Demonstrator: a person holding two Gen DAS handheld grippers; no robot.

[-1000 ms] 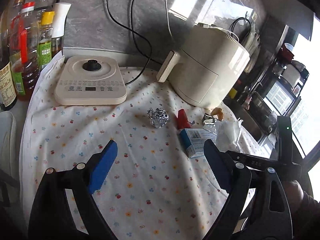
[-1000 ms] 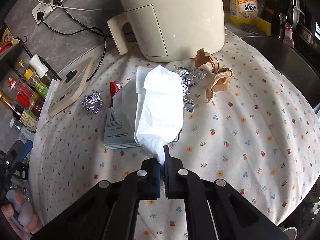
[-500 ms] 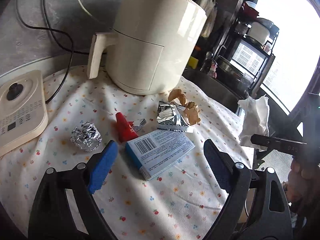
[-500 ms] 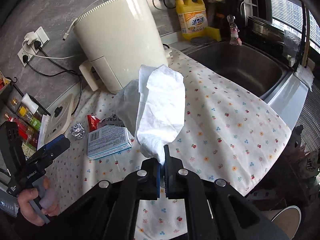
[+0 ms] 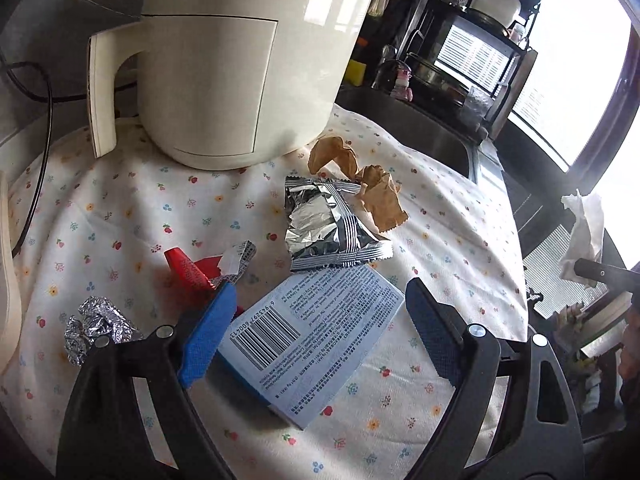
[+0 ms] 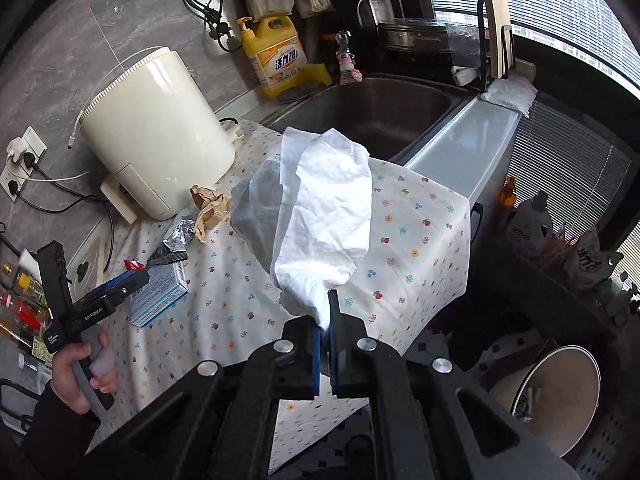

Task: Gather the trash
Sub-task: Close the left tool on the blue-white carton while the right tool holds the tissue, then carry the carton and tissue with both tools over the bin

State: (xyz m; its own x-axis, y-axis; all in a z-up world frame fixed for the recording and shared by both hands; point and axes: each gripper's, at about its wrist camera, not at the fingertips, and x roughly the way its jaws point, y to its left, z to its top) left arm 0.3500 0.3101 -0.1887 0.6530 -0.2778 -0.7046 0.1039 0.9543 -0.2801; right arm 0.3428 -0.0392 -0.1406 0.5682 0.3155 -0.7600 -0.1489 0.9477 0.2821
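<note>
Floral cloth (image 5: 120, 200) | left gripper (image 5: 320, 320) apart over box (image 5: 316, 340) | right gripper (image 6: 329, 320) clamping tissue (image 6: 328, 216)

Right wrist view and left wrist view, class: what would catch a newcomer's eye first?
The big white tissue pinched in the shut right gripper, held up in front of the sink. Next, the open left gripper straddling the pale blue box on the floral cloth, amid foil and wrappers before the cream appliance.
</note>
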